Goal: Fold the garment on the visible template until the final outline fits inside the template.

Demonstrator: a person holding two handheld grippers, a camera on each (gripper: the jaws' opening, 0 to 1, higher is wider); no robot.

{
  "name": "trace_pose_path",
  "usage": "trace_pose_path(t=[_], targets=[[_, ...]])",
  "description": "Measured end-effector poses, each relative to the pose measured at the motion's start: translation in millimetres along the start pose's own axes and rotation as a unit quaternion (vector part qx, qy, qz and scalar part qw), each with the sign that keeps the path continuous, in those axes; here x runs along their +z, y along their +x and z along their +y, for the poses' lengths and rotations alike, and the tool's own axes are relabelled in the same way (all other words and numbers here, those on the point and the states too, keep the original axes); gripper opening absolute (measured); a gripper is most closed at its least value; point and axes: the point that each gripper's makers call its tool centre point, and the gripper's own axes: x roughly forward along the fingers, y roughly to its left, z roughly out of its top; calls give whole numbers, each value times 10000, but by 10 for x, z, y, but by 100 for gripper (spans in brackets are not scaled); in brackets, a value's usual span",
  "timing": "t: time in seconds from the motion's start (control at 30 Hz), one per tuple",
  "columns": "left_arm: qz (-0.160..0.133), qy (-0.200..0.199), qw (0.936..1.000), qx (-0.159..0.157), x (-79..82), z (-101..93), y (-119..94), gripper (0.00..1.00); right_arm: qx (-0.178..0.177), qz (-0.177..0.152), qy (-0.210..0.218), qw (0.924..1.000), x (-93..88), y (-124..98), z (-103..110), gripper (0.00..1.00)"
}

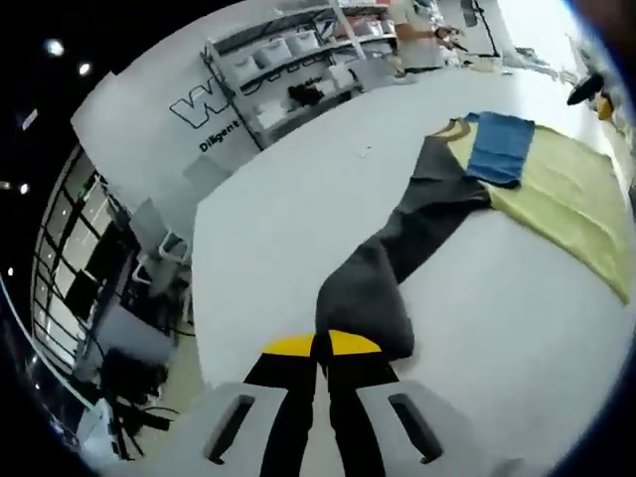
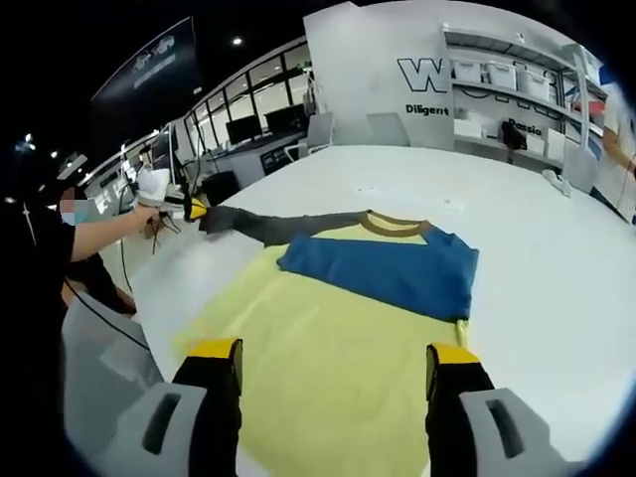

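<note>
Left gripper (image 1: 323,348) pinching dark sleeve (image 1: 370,288) of yellow garment (image 2: 328,348); right gripper (image 2: 333,373) spread wide above it.

One shirt (image 2: 328,298) lies on one worktop (image 2: 537,248), with one blue cloth (image 2: 388,270) on it. Two tools are present: the left tool (image 1: 320,348) and the right tool (image 2: 336,360).

**Around your workspace: table, shelves, desks**

You work on a wide white table (image 2: 556,258). Beyond its far edge stands a white wall with dark lettering (image 2: 437,84) (partly cut off in both views), and beside it white shelving (image 1: 298,70) holding pale bins and a dark item. In the right gripper view, far left, desks with dark monitors (image 2: 260,124) sit before tall windows, and a chair (image 2: 320,131) stands near the table's far edge.
</note>
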Motion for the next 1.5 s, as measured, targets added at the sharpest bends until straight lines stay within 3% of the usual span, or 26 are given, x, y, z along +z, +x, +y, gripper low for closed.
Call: trace_pose_path(t=[0.1,0.13,0.2,0.23,0.27,0.5,0.57,0.73,0.83,1.03,1.37,1.4,1.5], targets=[[-53,681,9974,238,81,31,-51,1,-21,48,-13,10000,-19,0,-6,72],[-55,1039,9941,291,121,-19,-82,1,-36,70,-26,10000,-28,1,-12,72],[-158,1254,9916,284,173,-88,-103,1,-40,73,-22,10000,-30,1,-13,71],[-184,1618,9863,269,202,-178,-123,1,-27,63,-6,10000,-27,3,-8,71],[-154,1742,9842,274,199,-215,-128,1,-27,55,4,10000,-25,4,-7,71],[-72,1941,9810,-23,86,-588,-119,1,16,93,-23,10000,-43,9,28,70],[-118,1850,9825,-148,55,-670,-101,1,25,105,-16,9999,-53,2,35,70],[-195,2012,9785,-404,88,-912,-105,1,32,152,-20,9999,-89,-8,48,70],[-157,1973,9789,-502,78,-980,-88,1,44,156,-9,9999,-95,-4,61,69],[-264,1091,9890,-962,93,-1254,-50,1,88,259,-28,9996,-140,22,99,68],[-322,379,9874,-1501,108,-1536,-64,3,139,297,-18,9995,-160,27,122,69],[-384,73,9865,-1591,134,-1570,-94,4,163,292,-15,9994,-156,21,132,69],[-416,-285,9876,-1486,170,-1509,-150,10,196,275,-32,9994,-148,3,148,72]])
